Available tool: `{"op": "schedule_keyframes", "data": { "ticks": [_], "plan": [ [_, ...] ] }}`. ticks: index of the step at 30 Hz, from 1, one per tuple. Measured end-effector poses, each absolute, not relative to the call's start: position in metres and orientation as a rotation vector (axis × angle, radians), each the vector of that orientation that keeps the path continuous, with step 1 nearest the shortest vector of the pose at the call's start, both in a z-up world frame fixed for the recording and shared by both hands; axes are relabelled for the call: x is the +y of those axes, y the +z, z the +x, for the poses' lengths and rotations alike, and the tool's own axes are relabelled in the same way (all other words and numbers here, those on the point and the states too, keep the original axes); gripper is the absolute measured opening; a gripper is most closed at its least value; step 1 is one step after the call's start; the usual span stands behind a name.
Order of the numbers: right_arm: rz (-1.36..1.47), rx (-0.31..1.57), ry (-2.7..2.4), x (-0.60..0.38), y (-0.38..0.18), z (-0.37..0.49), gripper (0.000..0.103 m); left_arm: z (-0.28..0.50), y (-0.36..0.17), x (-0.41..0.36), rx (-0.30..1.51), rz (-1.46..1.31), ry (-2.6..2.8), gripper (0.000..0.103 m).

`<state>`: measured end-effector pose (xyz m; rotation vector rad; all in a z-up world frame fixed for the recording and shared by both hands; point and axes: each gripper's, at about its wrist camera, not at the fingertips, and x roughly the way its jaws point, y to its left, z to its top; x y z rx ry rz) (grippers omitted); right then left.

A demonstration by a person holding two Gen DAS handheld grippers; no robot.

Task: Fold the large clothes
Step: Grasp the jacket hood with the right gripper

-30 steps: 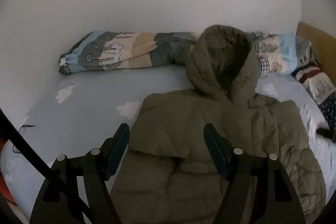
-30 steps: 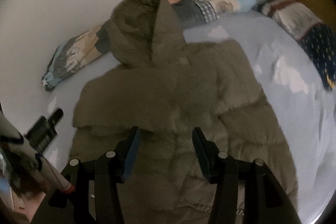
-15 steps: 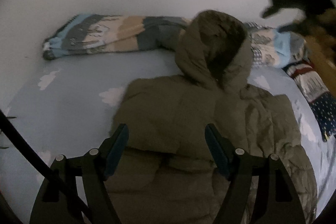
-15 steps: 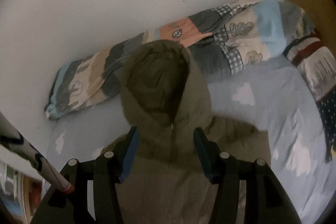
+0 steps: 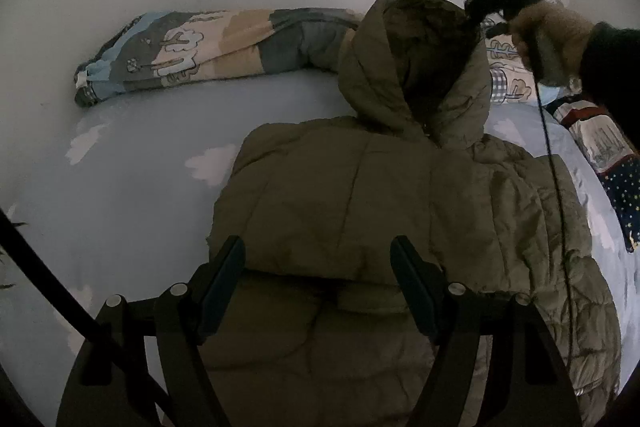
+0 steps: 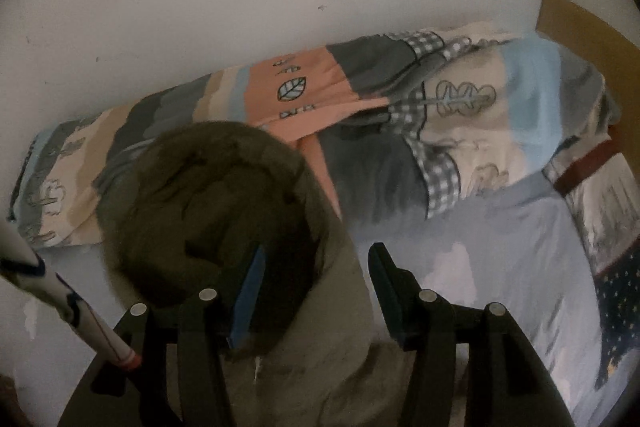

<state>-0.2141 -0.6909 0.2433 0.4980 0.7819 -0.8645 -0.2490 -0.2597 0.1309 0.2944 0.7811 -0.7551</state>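
Setting: pale wall behind a bed (image 5: 132, 195) with a cloud-print sheet; a rolled patterned quilt (image 5: 208, 47) lies along the wall.
Jacket: I see the olive puffer jacket (image 5: 360, 195) flat on the bed, long axis running near to far, hood (image 6: 208, 211) at the far end.
Right gripper (image 6: 314, 291): fingers wide apart, straddling the hood's right edge, gripping nothing; I judge it nearer the hood.
Left gripper (image 5: 318, 283): fingers spread, empty, over the near body.
Writing: none legible.

Olive puffer coat (image 5: 360, 211) in front of me, spread flat on the bed (image 5: 120, 187), sleeves folded in across its body, hood (image 5: 416, 67) propped up against the bedding along the far wall edge
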Motion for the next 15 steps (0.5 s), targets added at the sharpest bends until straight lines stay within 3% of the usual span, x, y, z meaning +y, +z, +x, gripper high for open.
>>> {"op": "schedule_keyframes", "data": {
  "ticks": [3, 4, 15],
  "plan": [
    [0.465, 0.827, -0.889, -0.699, 0.229, -0.204, 0.012, -0.245, 0.129, -0.26, 0.797, 0.281, -0.763, 0.074],
    [0.462, 0.841, -0.889, -0.699, 0.224, -0.204, 0.008, -0.244, 0.129, -0.26, 0.805, 0.273, -0.764, 0.074],
    [0.408, 0.701, -0.792, -0.631, 0.273, -0.287, 0.006, -0.237, 0.14, -0.244, 0.846, 0.144, -0.775, 0.074]
  ]
}}
